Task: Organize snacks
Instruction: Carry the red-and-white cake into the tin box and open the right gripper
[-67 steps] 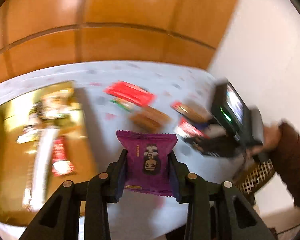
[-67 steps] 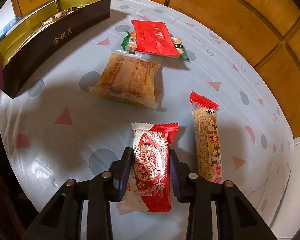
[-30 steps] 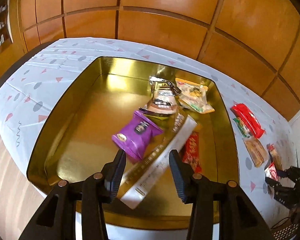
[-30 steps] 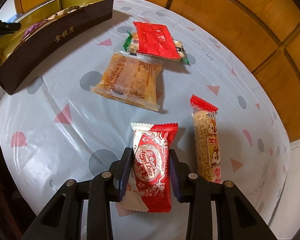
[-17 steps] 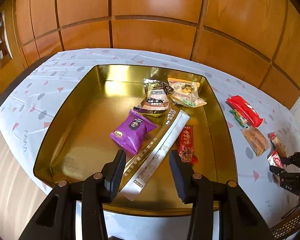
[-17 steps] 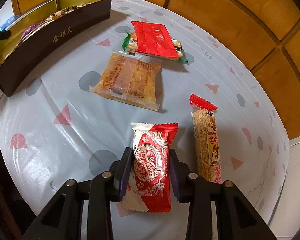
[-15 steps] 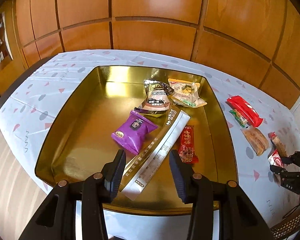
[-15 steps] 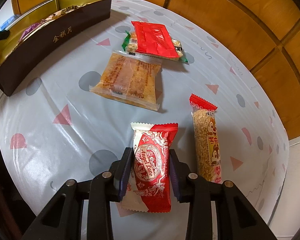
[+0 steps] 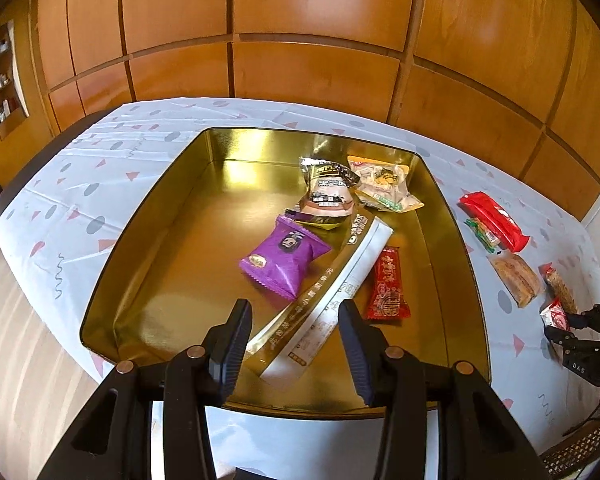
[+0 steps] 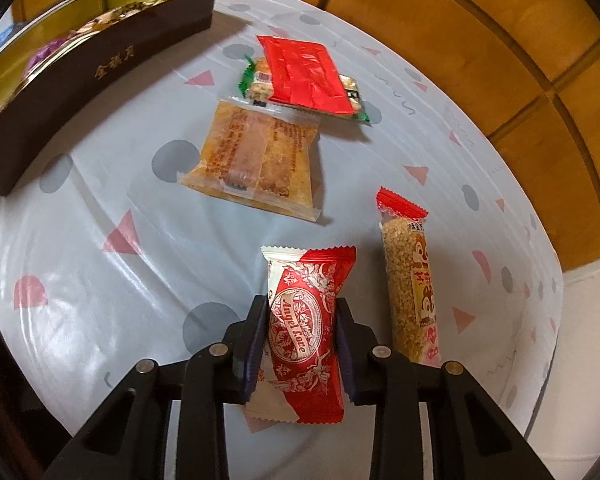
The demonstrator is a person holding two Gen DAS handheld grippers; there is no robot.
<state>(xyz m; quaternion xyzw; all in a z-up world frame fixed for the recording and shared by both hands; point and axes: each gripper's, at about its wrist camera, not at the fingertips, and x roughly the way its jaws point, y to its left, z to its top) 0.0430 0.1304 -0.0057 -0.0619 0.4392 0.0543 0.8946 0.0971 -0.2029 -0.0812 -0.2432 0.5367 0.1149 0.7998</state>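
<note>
A gold-lined tin box [image 9: 148, 216] holds a purple packet [image 9: 284, 260], a long gold-and-white stick pack [image 9: 340, 280], a small red packet [image 9: 388, 284] and two more snacks at its far end. My left gripper [image 9: 295, 312] hovers open and empty over the box's near edge. On the tablecloth lies a red-and-white packet [image 10: 304, 320]. My right gripper [image 10: 301, 306] is closing on it, and its pads touch the packet's two sides. In the left wrist view that right gripper [image 9: 568, 328] sits far right with the same packet [image 9: 556, 314].
Beside the held packet lies a sesame bar [image 10: 410, 280] with a squirrel print. Farther off are an orange crisp packet [image 10: 256, 160] and a red packet [image 10: 304, 76] on a green-ended bar. The box's dark outer wall [image 10: 100, 68] stands at upper left. Wood panelling backs the table.
The purple packet that my left gripper held now lies in the box, and the left jaws stand open. My right jaws have narrowed onto the red-and-white packet.
</note>
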